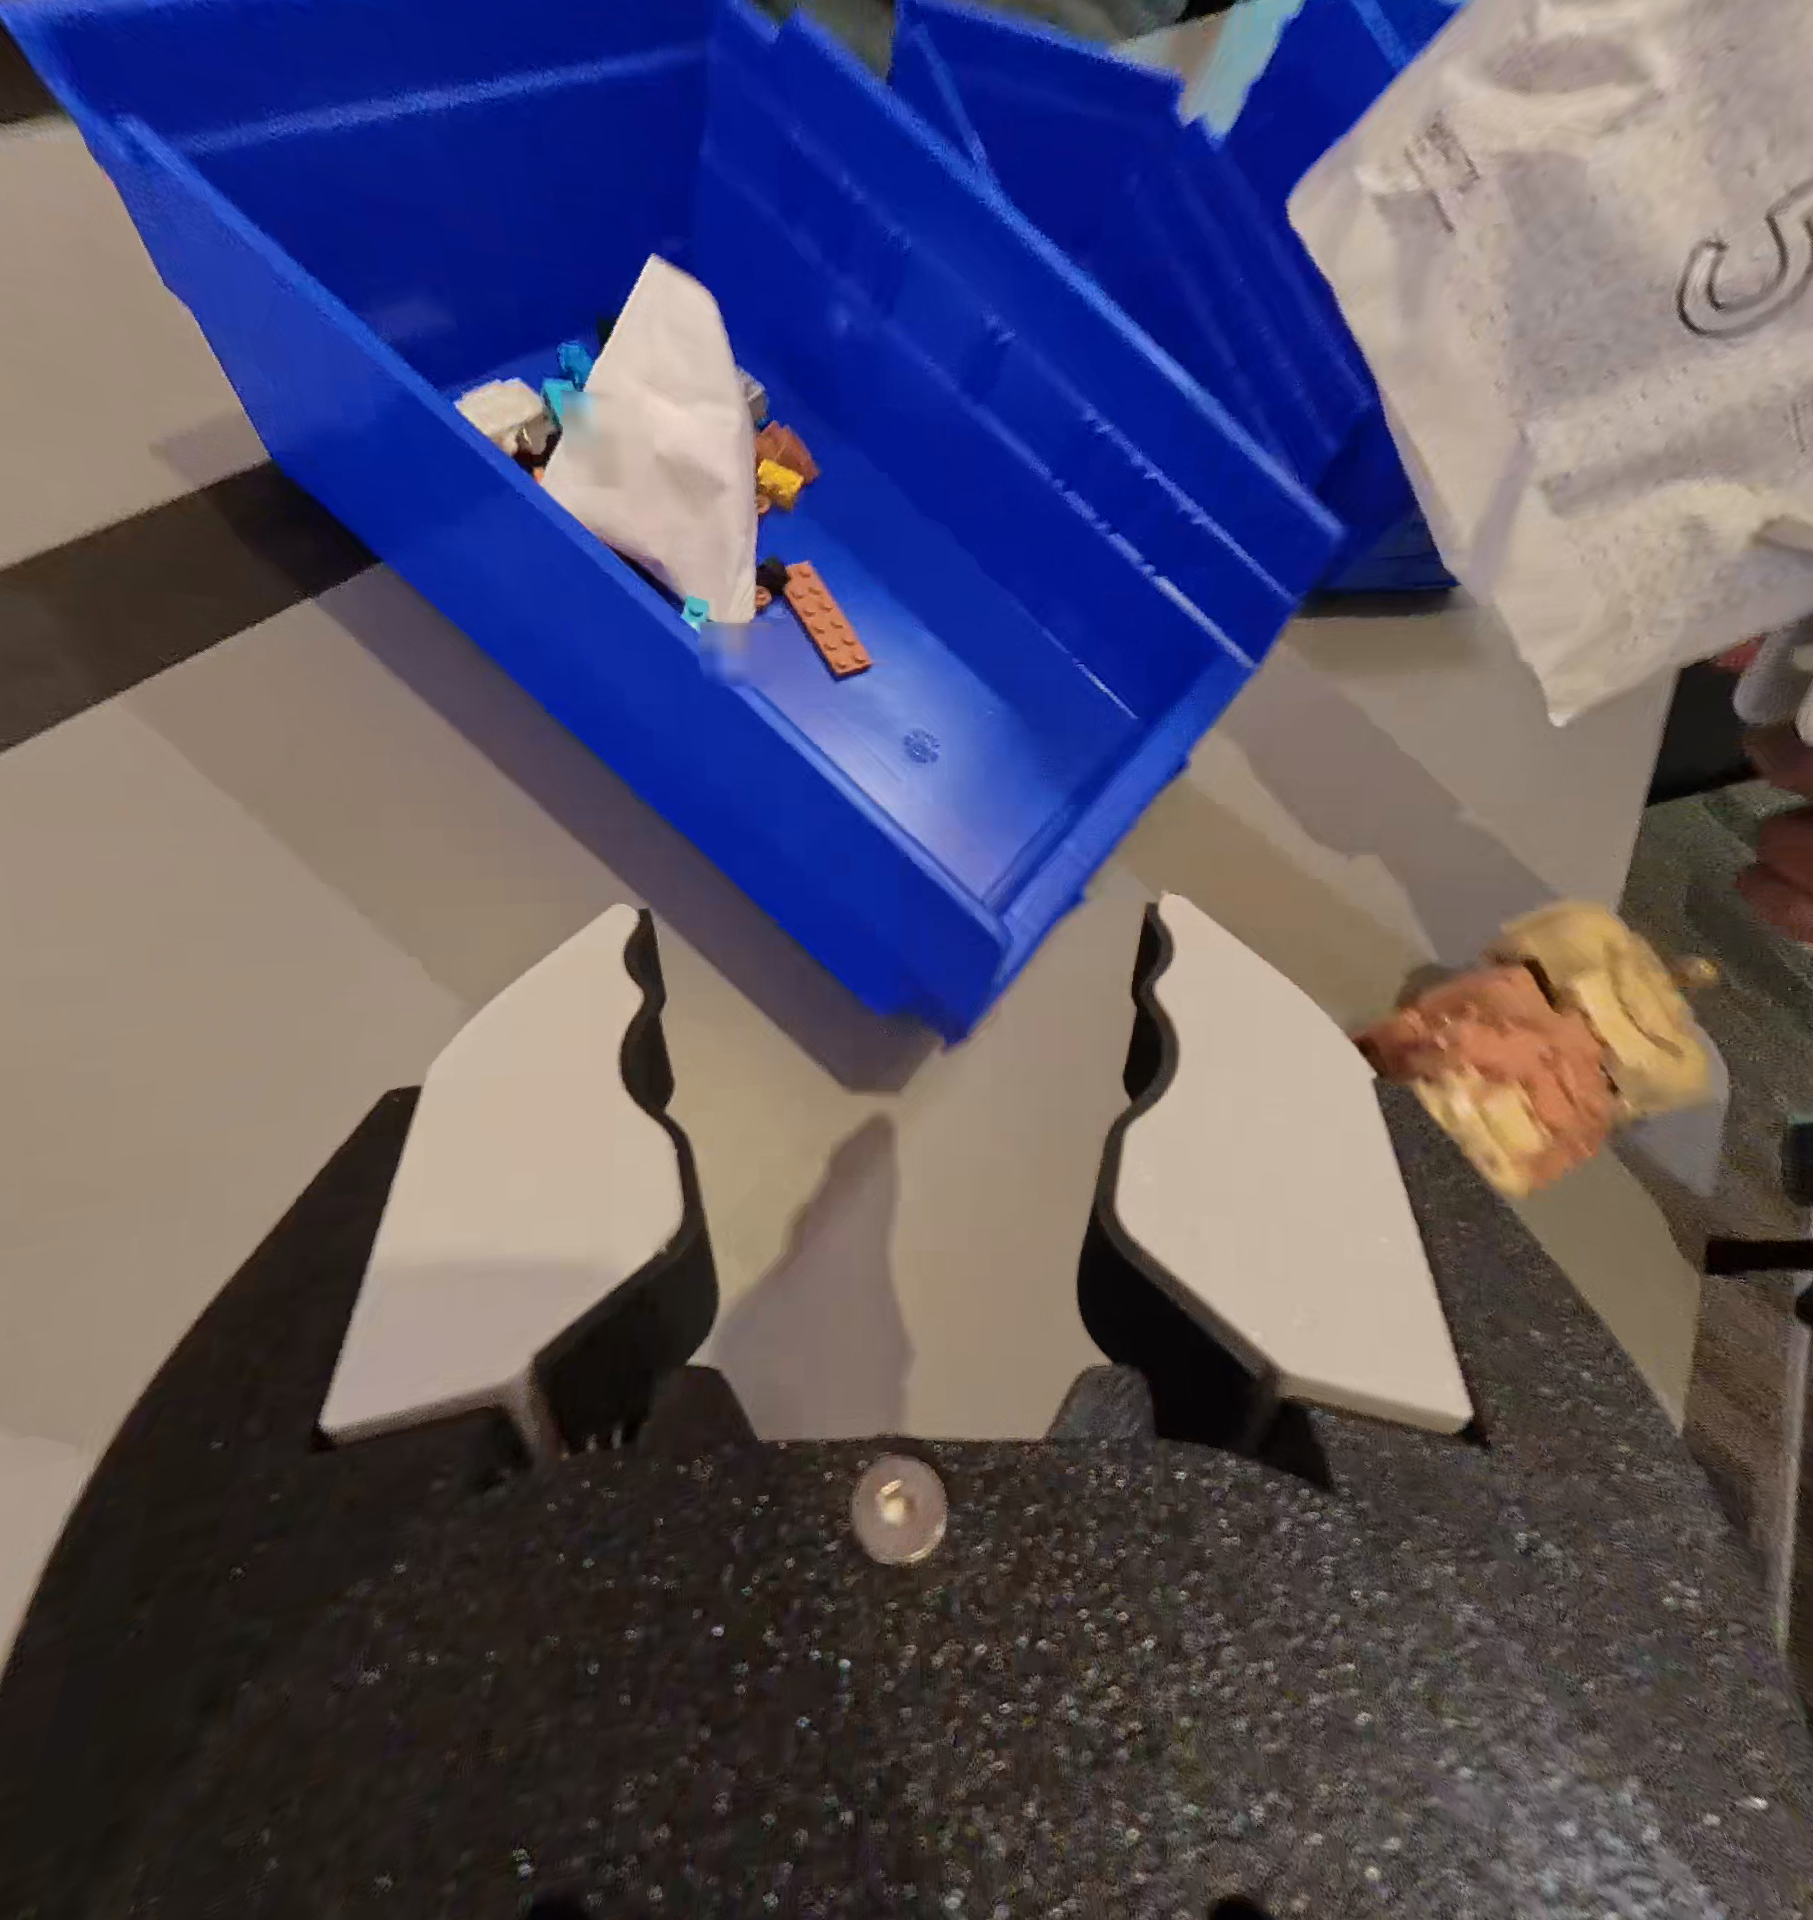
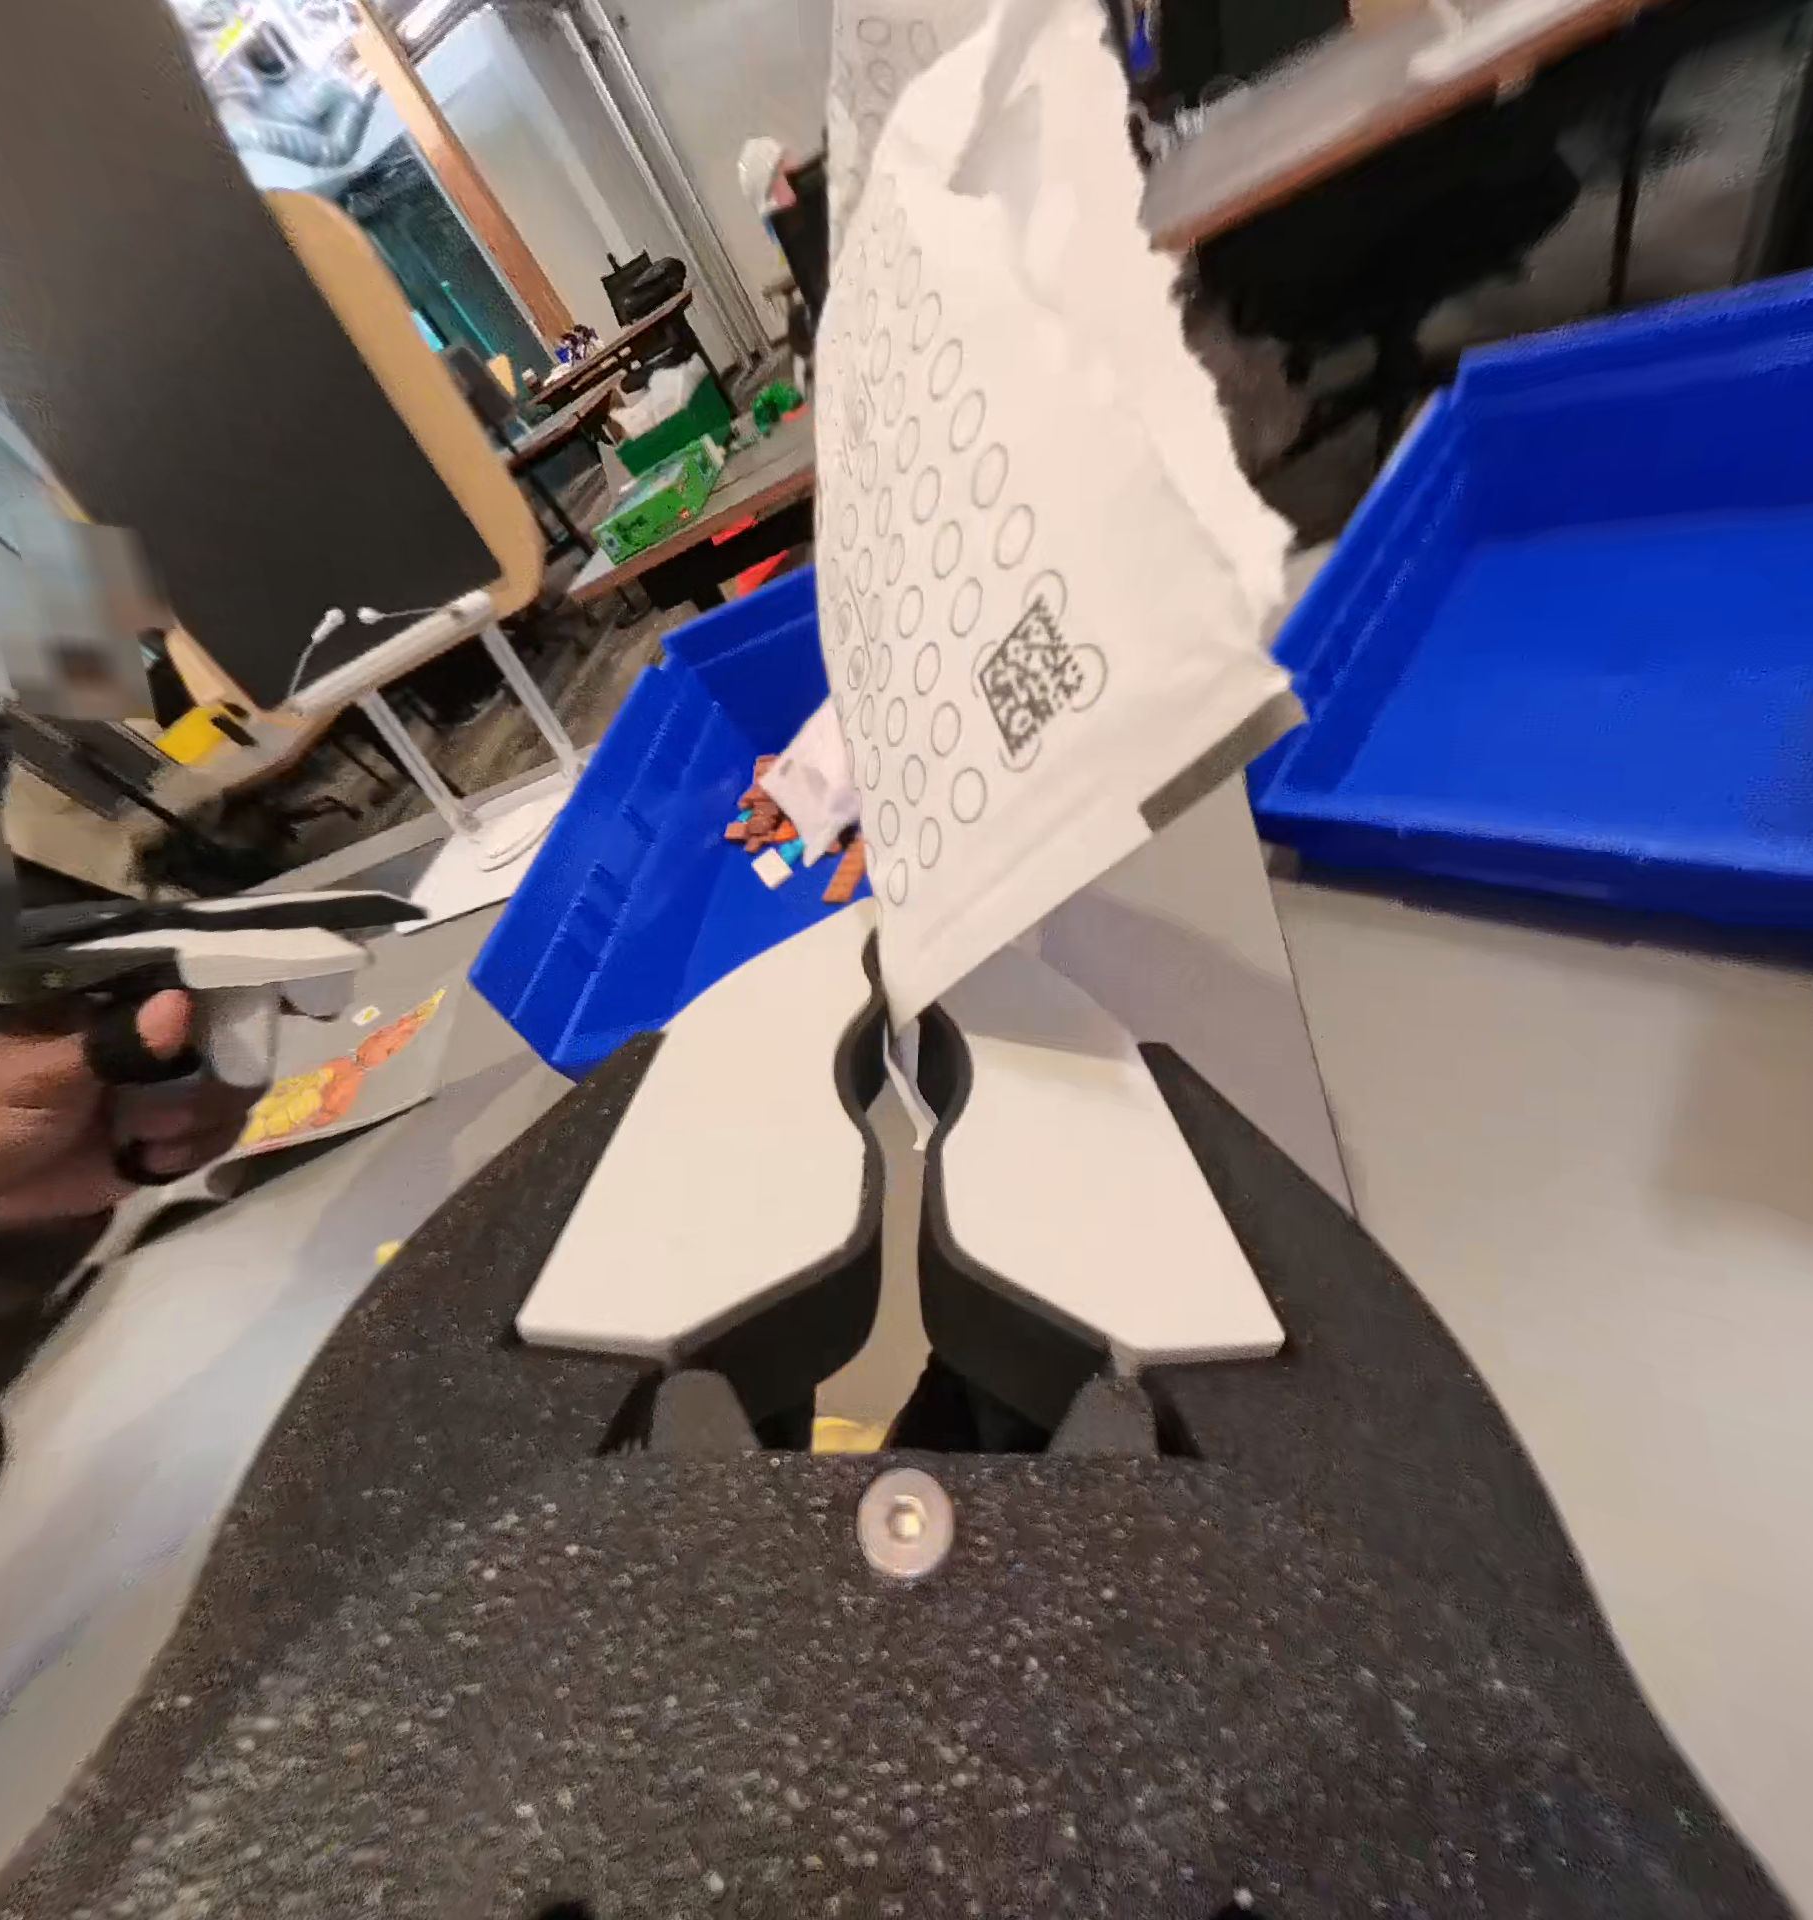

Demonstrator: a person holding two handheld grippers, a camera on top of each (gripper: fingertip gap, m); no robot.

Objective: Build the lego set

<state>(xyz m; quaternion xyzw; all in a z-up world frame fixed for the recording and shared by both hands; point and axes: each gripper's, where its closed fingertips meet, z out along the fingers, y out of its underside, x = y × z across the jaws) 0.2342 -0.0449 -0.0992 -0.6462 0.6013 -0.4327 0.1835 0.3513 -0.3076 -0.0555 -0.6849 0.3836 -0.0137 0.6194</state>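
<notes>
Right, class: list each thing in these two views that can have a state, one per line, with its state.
Left gripper: jaws open, empty.
Right gripper: jaws shut on the paper bag's corner.
Paper bag: torn open, held up.
Blue bin: holds loose bricks and a smaller white bag.
Second blue bin: nothing visible inside.
Brown plate: lying flat, loose.

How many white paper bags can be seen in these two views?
2. A large paper bag is pinched by the right tongs above the table. A small paper bag lies among loose bricks in the blue bin. Others may be hidden.
</notes>
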